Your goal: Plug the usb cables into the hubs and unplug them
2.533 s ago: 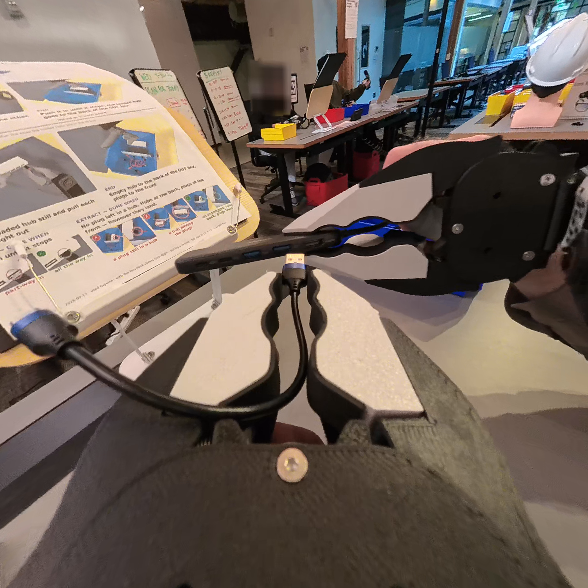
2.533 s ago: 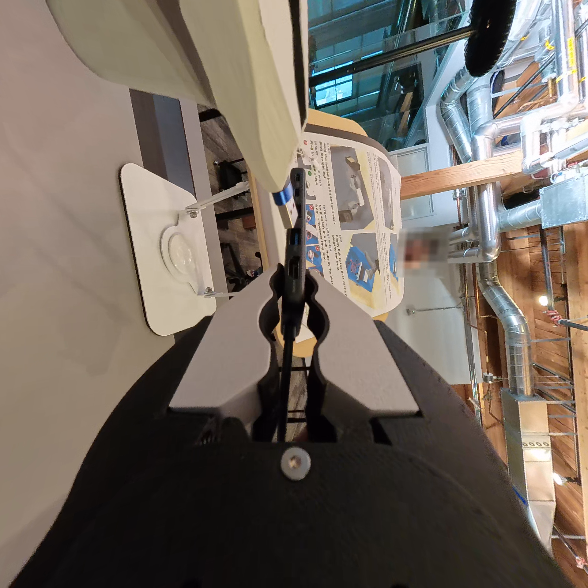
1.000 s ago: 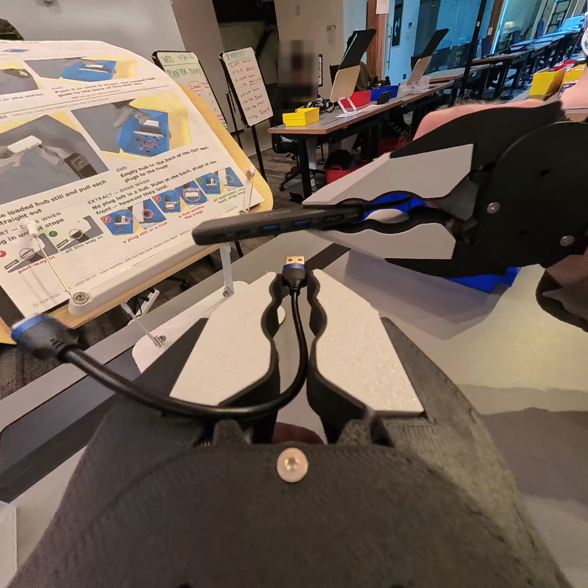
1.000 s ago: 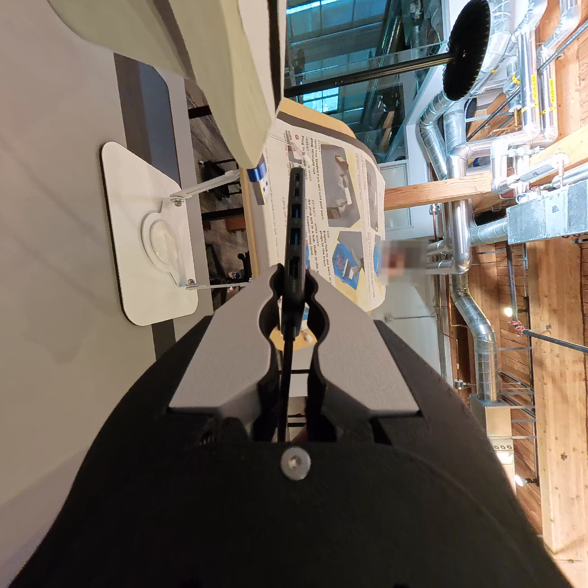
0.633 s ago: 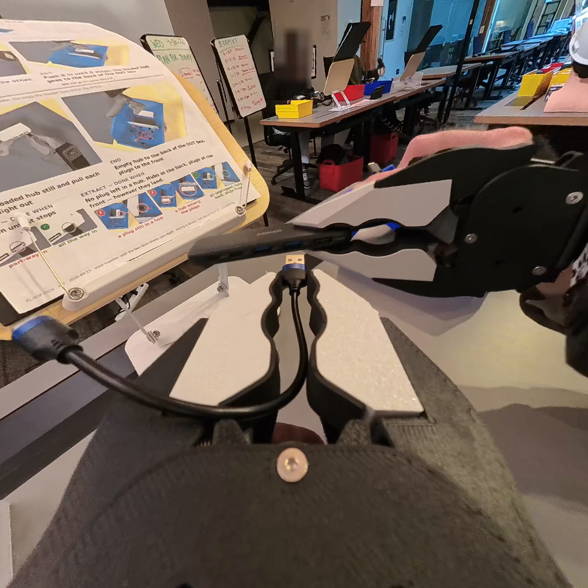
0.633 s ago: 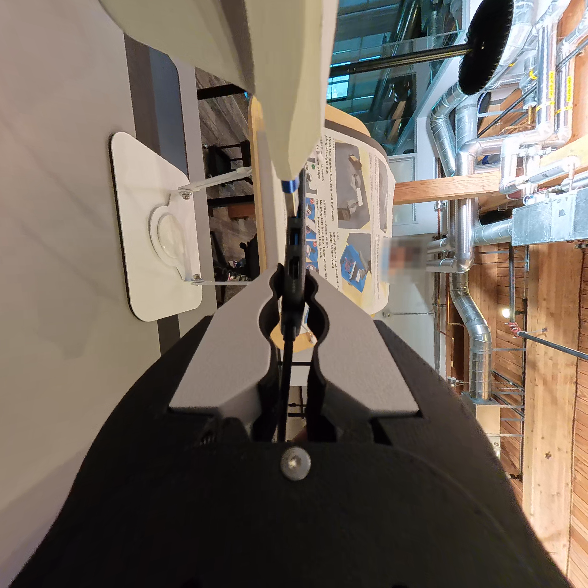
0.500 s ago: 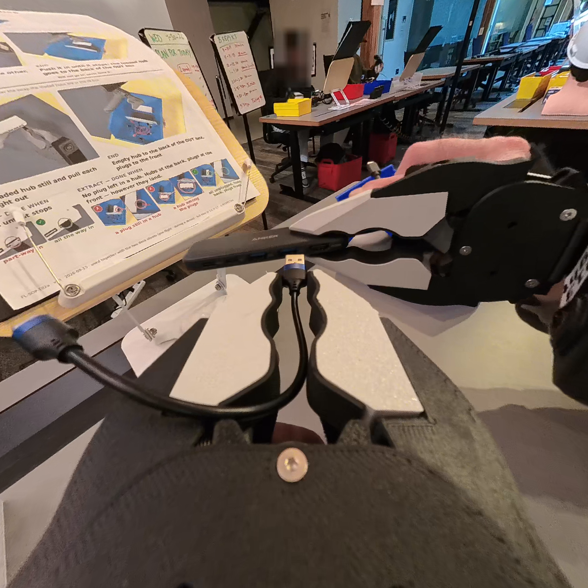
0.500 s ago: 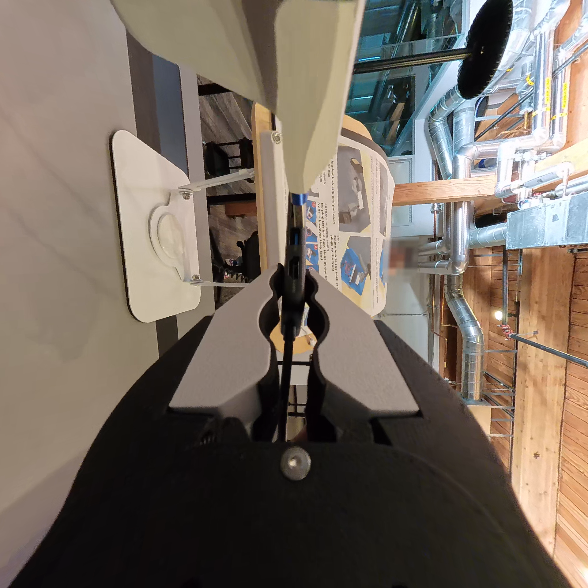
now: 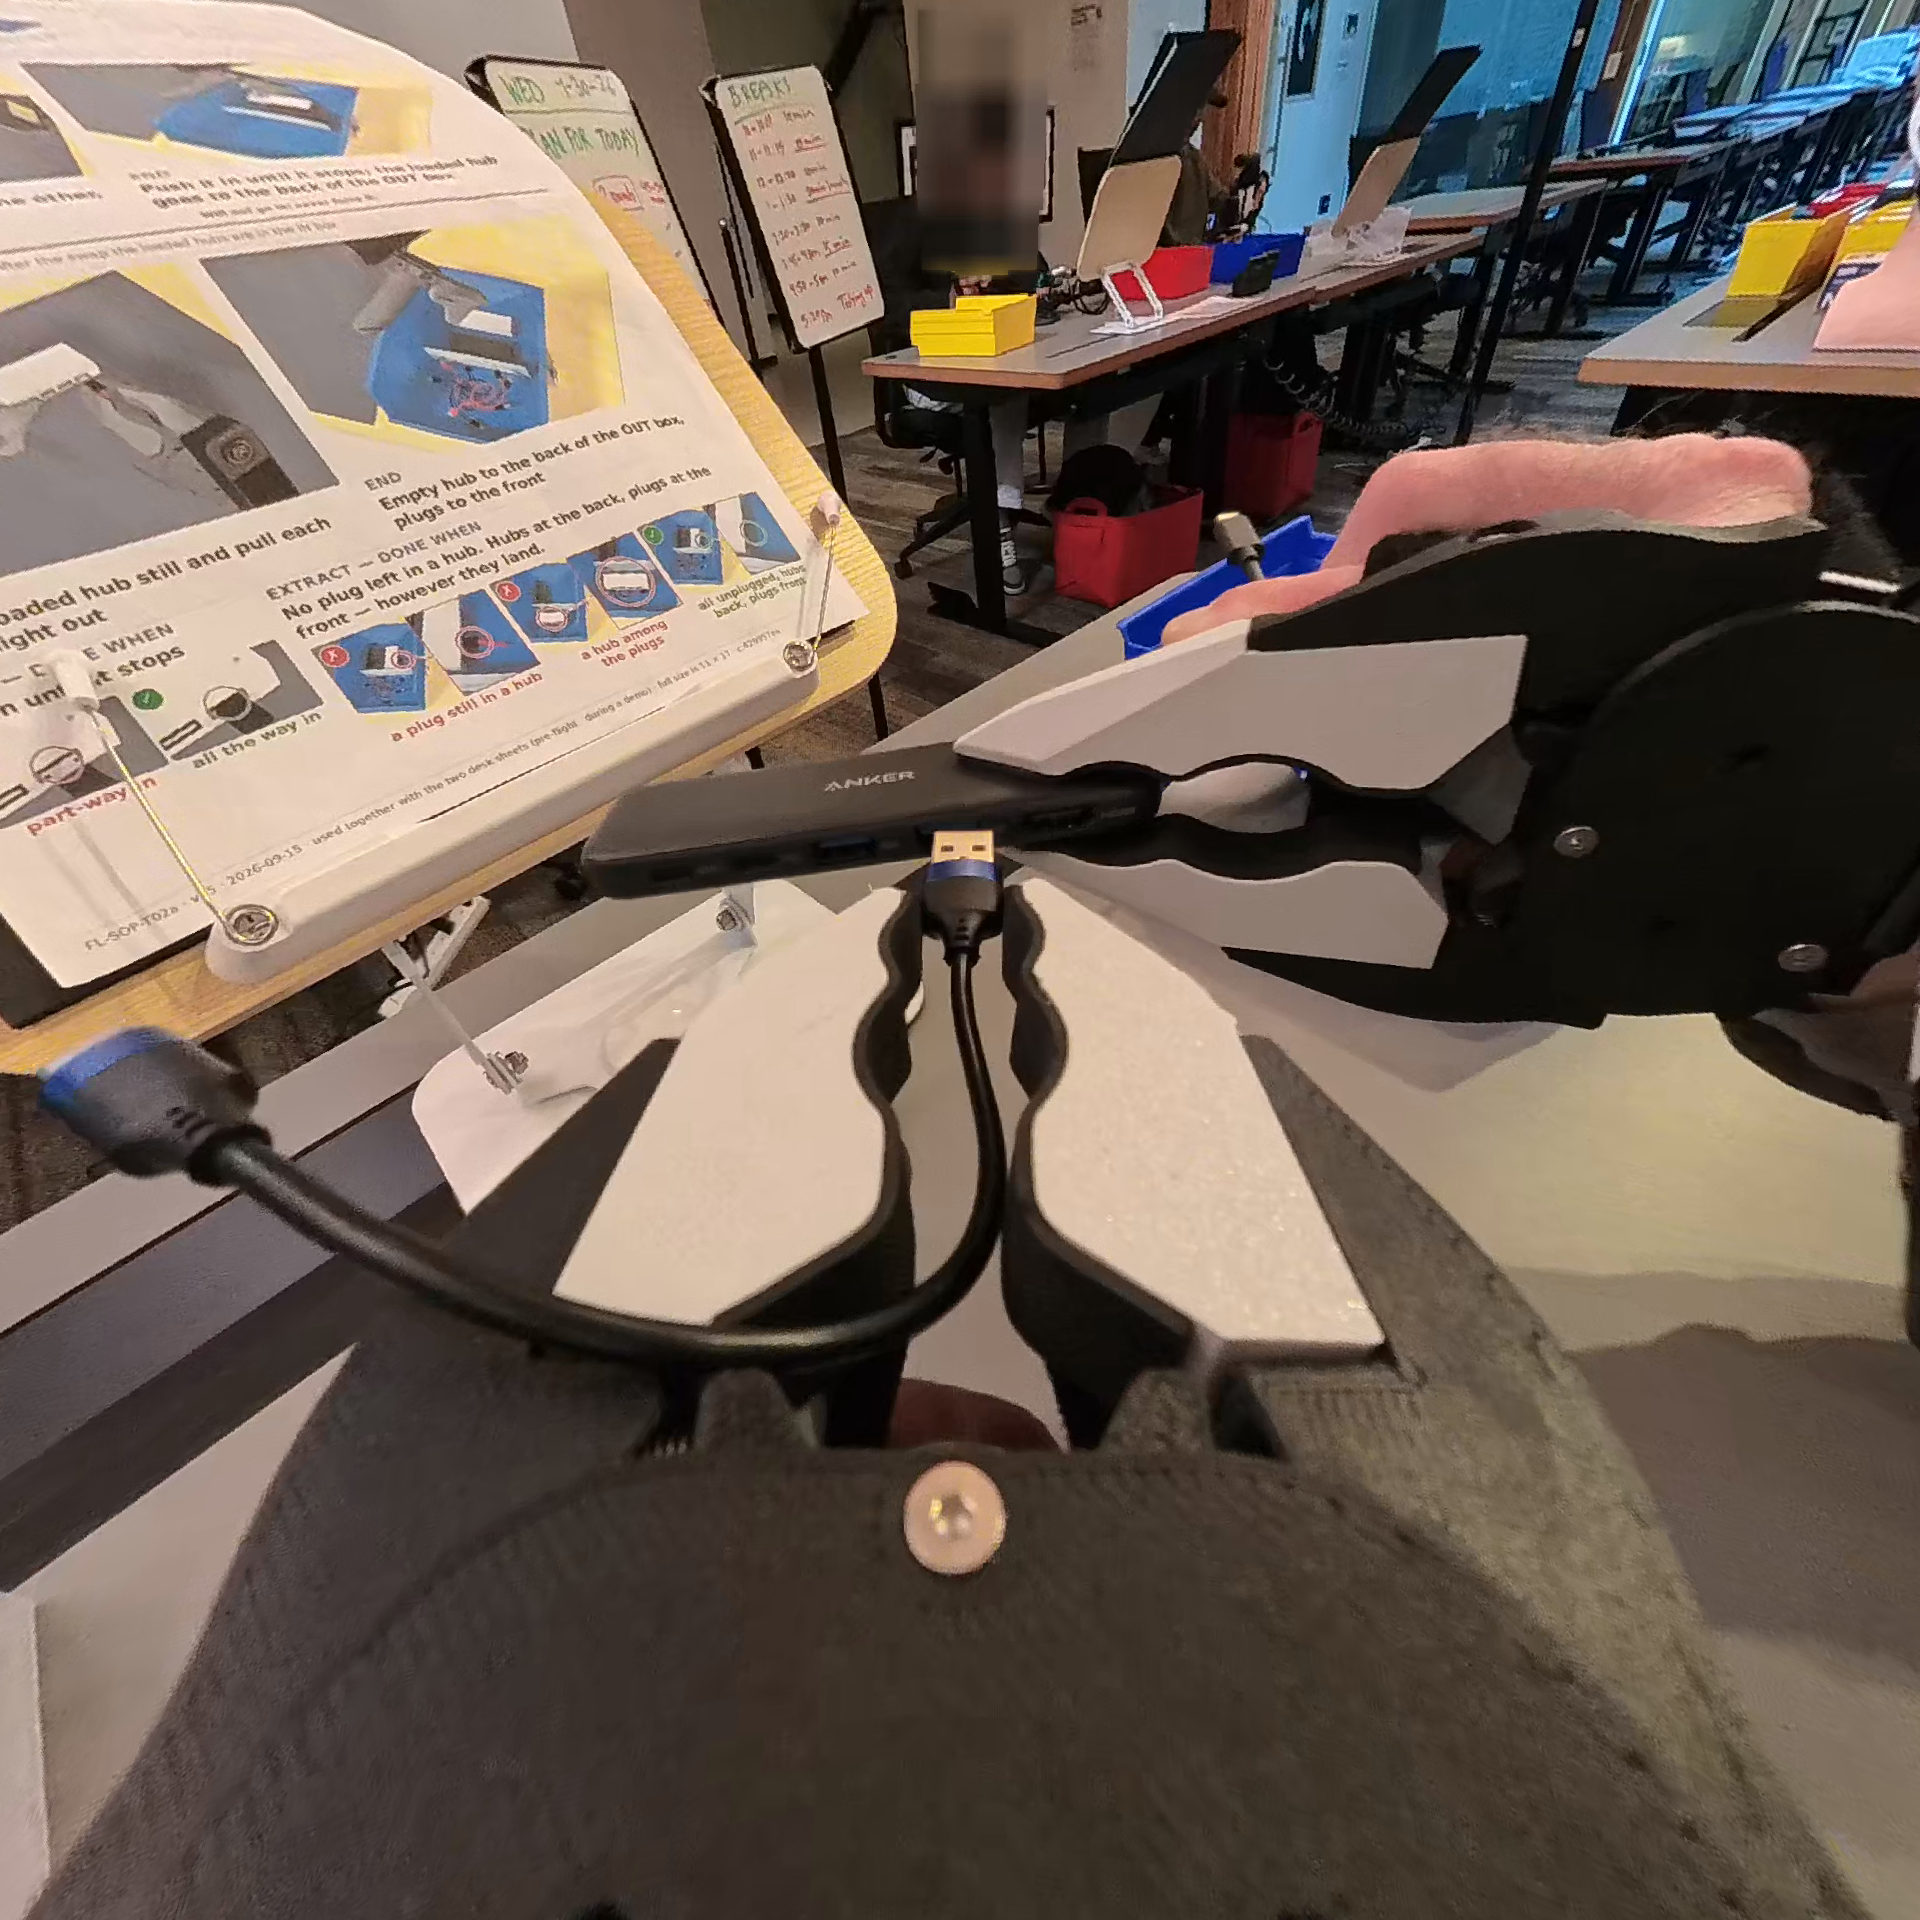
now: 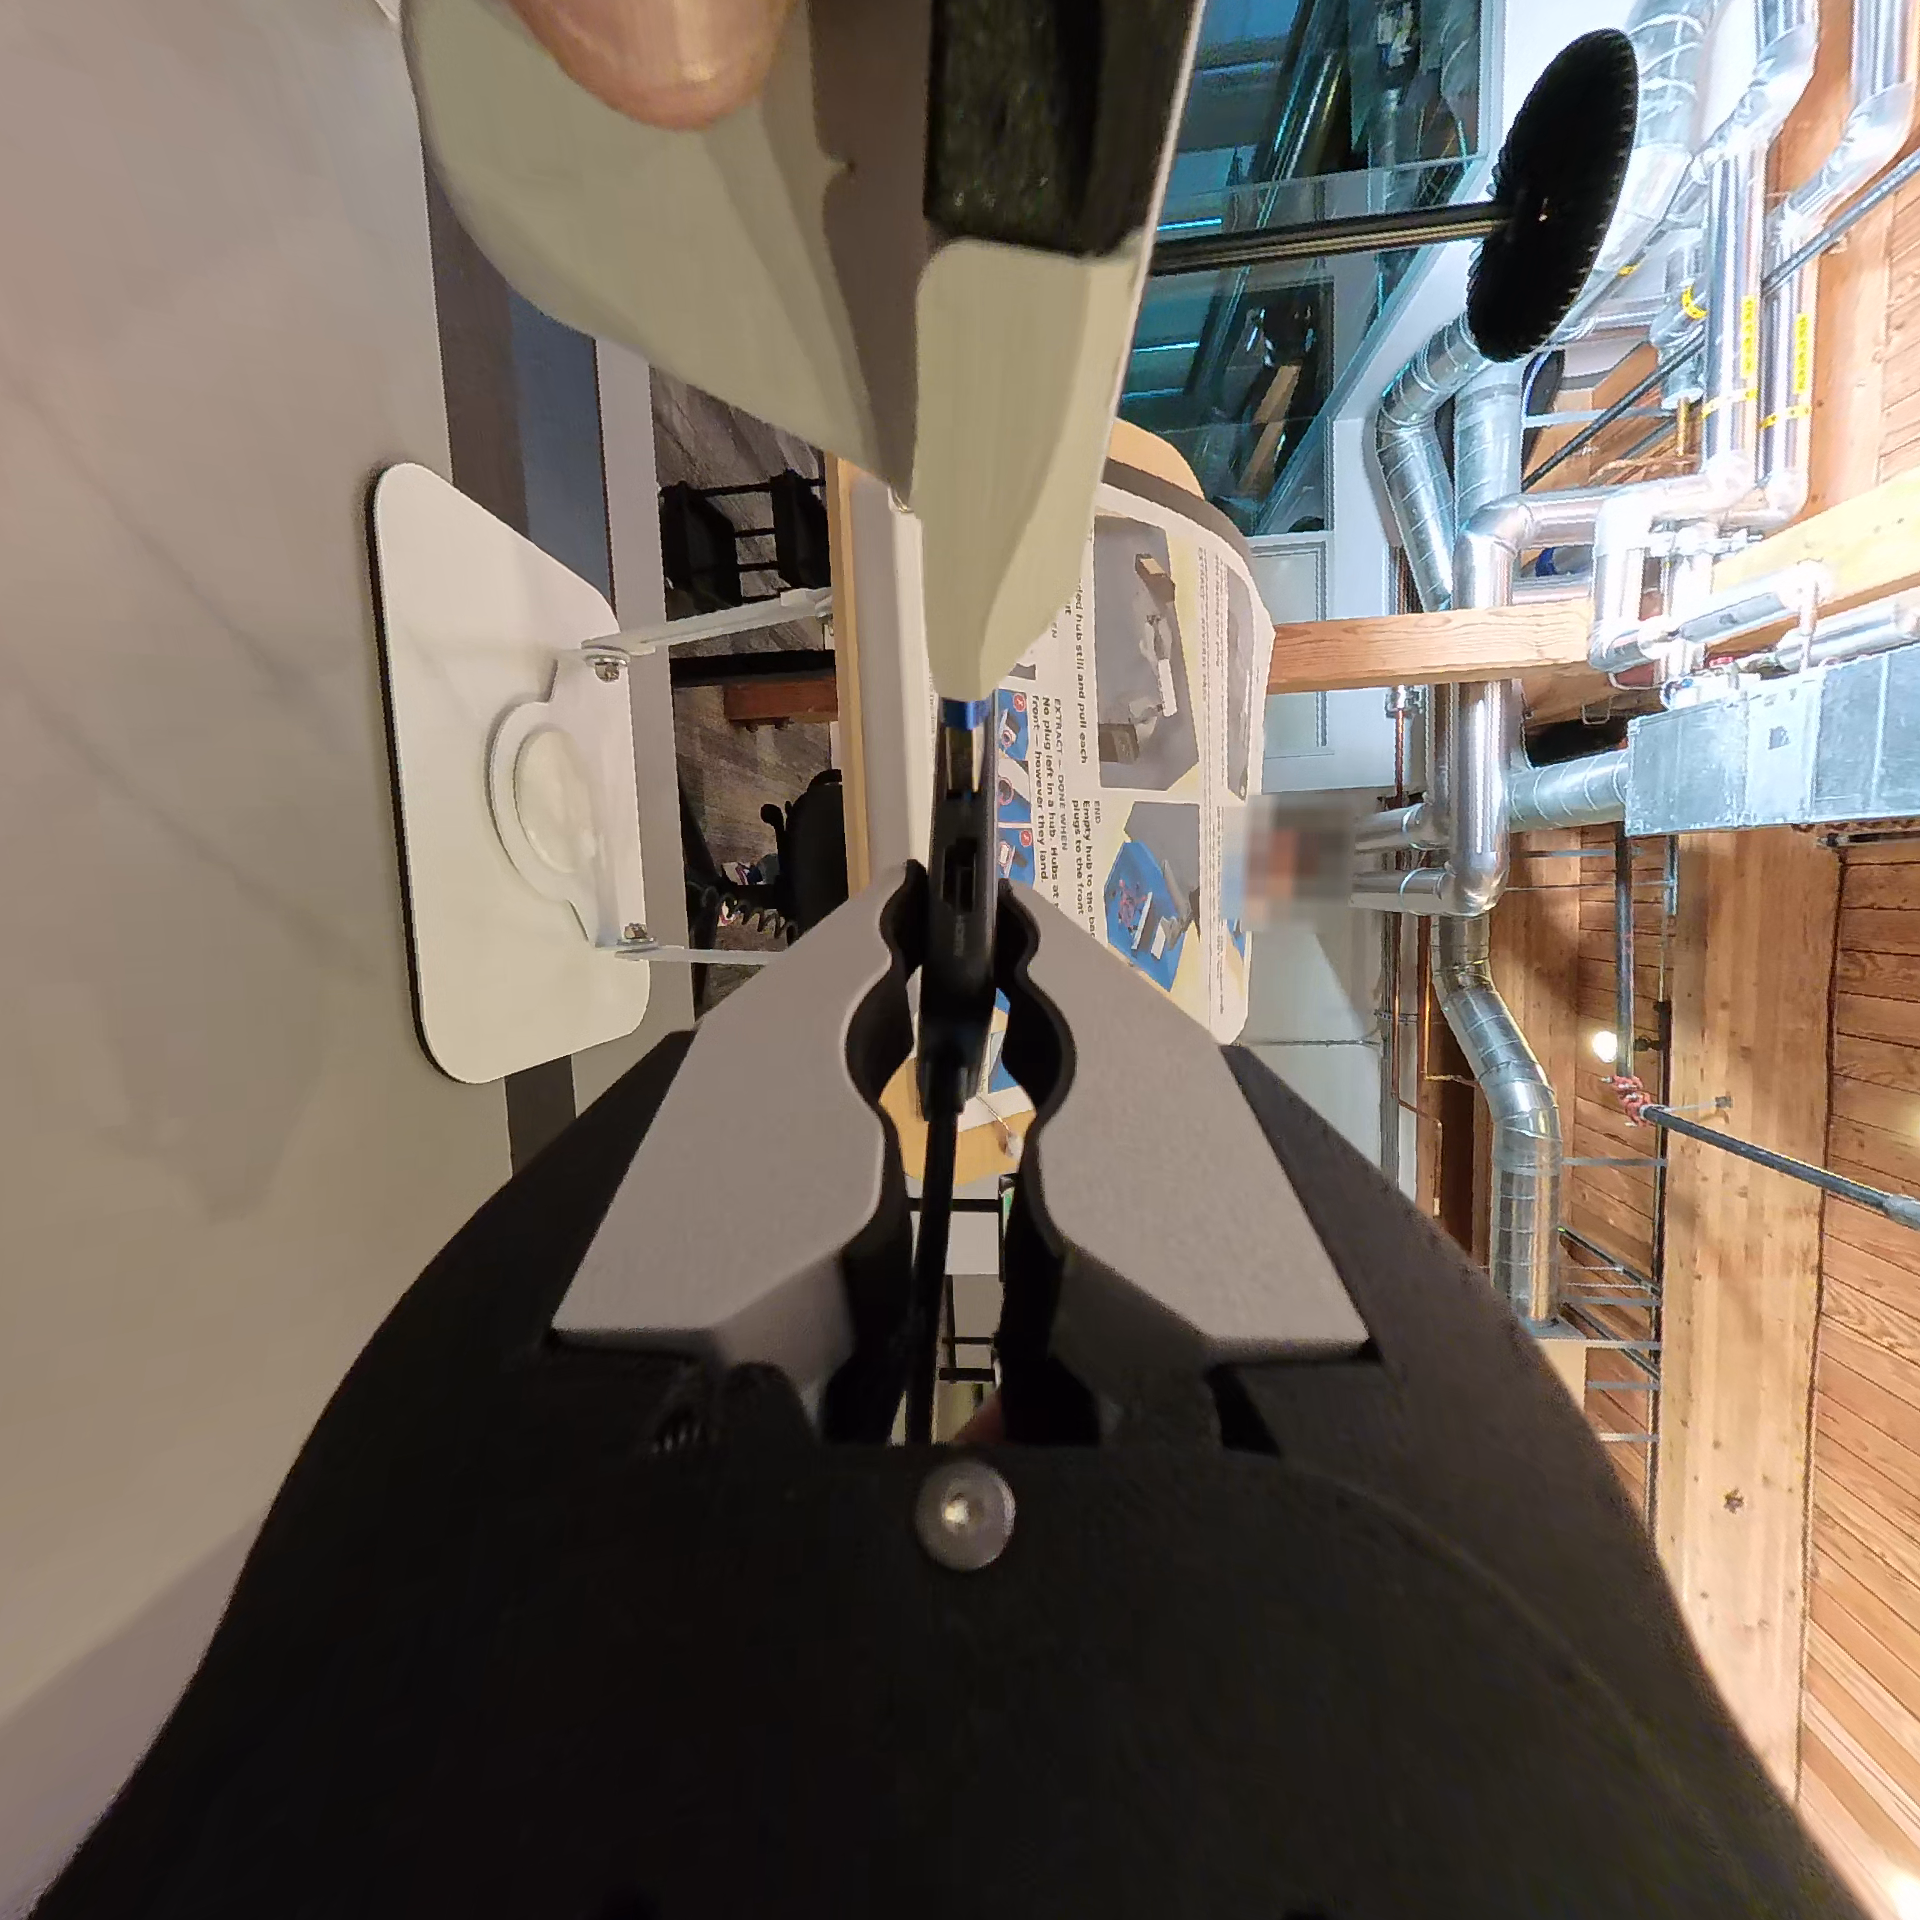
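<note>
Now your left gripper (image 9: 961, 899) clamps the USB plug (image 9: 962, 854) and your right gripper (image 9: 1049, 805) clamps the hub (image 9: 821, 819). Square the plug to 1 port, then push straight.

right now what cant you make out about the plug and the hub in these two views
- Left wrist view: whether the usb plug tip has entered the hub; the port is too small to tell.
- Right wrist view: the left gripper hides the plug and the hub's far end.
- Left wrist view: the right gripper covers the hub's near end.
</note>
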`<state>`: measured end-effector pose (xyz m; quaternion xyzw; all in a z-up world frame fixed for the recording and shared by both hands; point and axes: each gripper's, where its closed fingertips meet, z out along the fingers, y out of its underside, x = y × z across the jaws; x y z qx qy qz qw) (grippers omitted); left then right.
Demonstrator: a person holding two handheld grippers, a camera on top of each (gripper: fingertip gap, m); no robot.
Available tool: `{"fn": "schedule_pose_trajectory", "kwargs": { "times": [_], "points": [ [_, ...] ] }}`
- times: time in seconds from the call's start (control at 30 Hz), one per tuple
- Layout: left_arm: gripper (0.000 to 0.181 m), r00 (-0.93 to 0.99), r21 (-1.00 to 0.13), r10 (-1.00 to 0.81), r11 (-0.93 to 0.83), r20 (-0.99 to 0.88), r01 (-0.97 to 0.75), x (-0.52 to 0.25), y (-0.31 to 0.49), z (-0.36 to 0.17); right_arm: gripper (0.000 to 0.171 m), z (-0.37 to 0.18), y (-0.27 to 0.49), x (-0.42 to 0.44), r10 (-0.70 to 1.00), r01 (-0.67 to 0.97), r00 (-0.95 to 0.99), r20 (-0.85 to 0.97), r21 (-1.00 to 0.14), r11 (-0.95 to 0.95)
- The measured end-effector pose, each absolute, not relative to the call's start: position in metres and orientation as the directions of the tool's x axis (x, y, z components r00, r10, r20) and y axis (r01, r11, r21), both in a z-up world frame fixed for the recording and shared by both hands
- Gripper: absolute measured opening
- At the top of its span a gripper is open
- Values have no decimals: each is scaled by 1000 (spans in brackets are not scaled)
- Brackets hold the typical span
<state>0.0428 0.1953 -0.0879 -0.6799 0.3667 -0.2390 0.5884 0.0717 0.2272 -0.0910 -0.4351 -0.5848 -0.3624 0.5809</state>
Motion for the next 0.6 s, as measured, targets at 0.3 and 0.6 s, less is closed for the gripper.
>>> {"fn": "schedule_pose_trajectory", "kwargs": {
  "times": [0.3, 0.6],
  "points": [
    [15, 621, -976, -778, -45, -100, -212, 42, 197, -89, 9, -91, 227, 69, 74, 931, 45, 996, -69, 359],
    [15, 618, -981, -784, -70, -60, -183, 41, 197, -88, 9, -90, 227, 68, 55, 933, 41, 998, -58, 356]
  ]
}}
